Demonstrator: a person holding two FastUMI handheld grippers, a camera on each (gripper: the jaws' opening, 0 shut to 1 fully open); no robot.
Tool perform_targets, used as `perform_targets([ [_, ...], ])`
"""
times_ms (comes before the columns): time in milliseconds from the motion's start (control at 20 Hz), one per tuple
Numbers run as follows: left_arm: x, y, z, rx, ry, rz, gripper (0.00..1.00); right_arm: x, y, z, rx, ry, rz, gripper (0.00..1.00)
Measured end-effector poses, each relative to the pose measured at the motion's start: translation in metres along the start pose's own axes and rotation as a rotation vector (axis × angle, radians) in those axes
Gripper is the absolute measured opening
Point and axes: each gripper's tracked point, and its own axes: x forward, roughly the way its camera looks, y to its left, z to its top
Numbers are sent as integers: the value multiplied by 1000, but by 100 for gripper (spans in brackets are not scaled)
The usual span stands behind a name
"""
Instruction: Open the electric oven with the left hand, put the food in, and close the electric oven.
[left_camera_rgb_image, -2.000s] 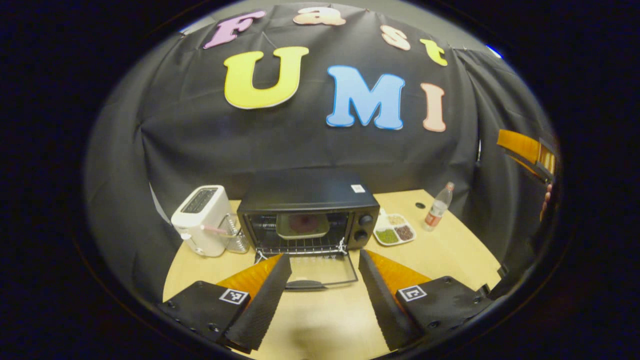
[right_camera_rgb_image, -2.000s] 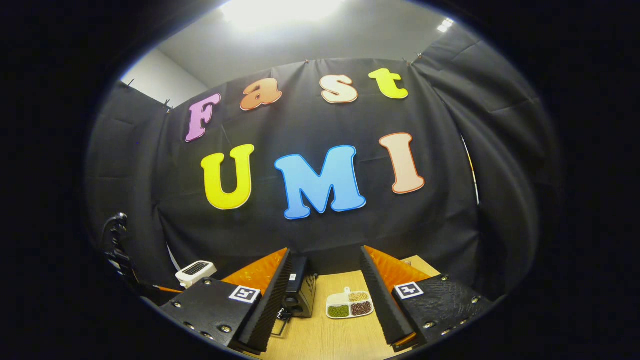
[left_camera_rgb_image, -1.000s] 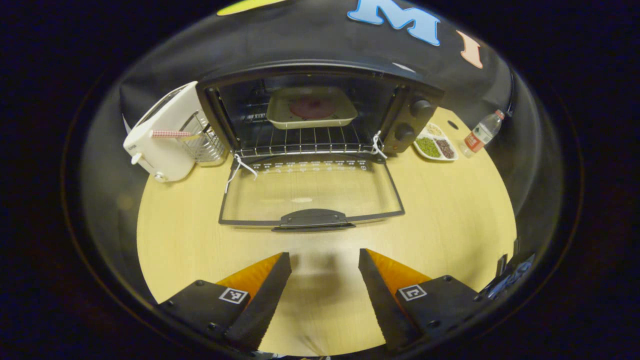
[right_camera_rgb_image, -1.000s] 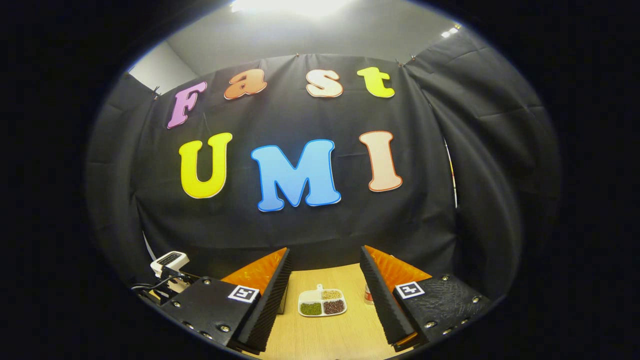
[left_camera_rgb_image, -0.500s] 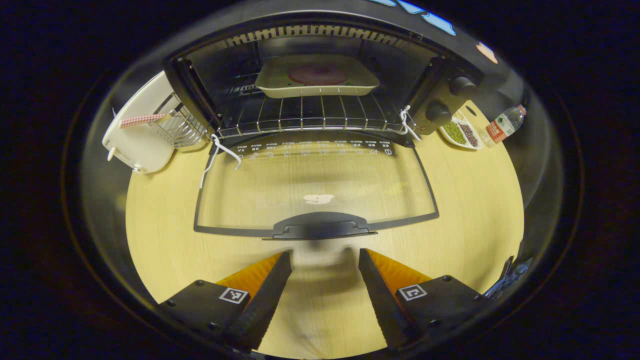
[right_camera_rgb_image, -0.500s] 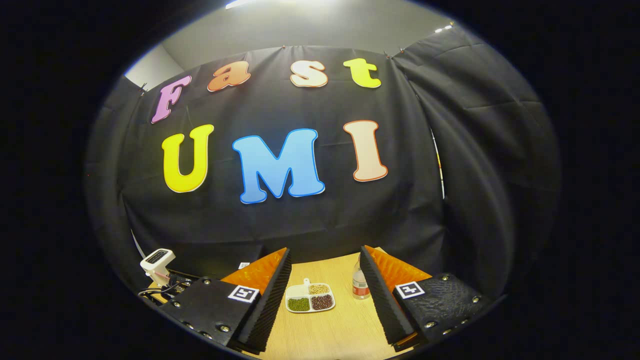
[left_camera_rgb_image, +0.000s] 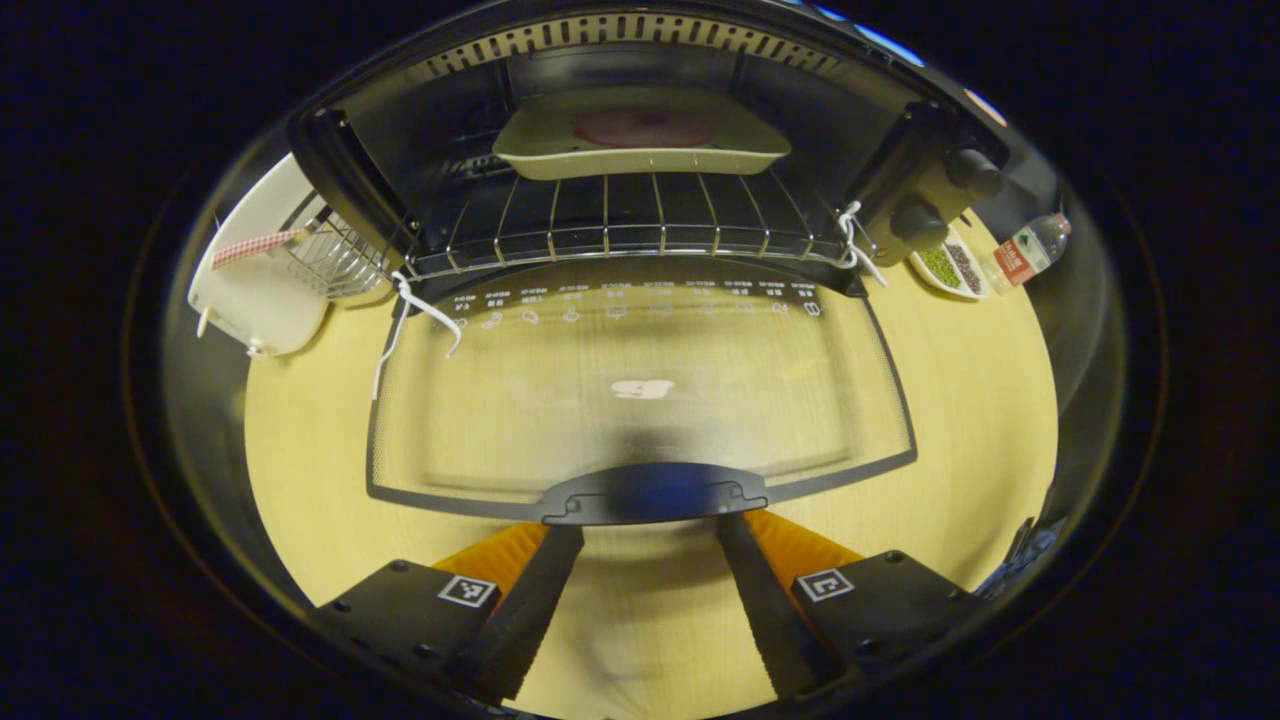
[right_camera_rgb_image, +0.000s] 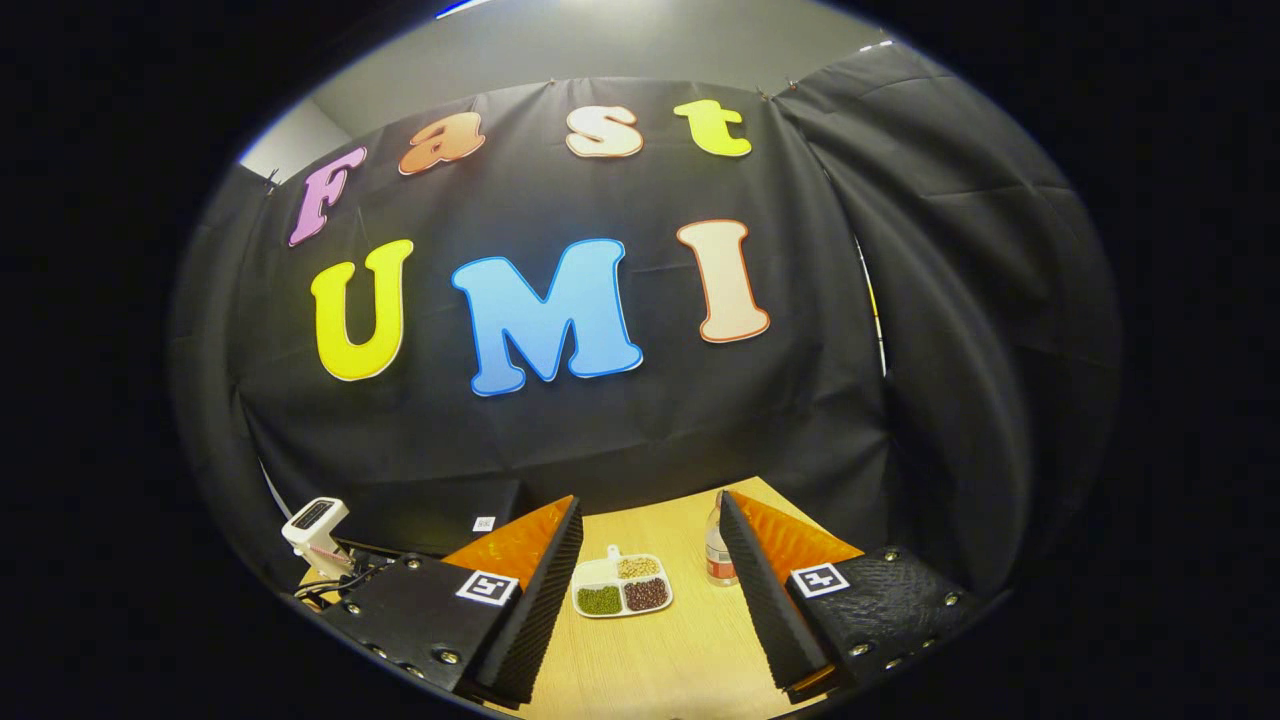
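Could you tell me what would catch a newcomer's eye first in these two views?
In the left gripper view, the oven door lies folded flat on the wooden table, its handle just ahead of the open left claw. Behind it, a tray of food sits on the oven's wire rack. The right claw hangs open, empty.

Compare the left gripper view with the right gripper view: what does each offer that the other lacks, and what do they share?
Left gripper view: the oven door lying open, its handle at the open left gripper, the wire rack, and the tray of food inside.
Right gripper view: the open right gripper, holding nothing, and the ceiling.
Shared: toaster, divided dish, bottle, table.
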Motion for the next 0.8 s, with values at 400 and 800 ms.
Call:
perform_targets([
  [400, -21, -2, 4, 5, -55, 0, 97, 0, 19, 2, -18, -5, 45, 84],
  [800, -55, -3, 12, -6, -171, -22, 97, -9, 36, 1, -27, -8, 85, 84],
])
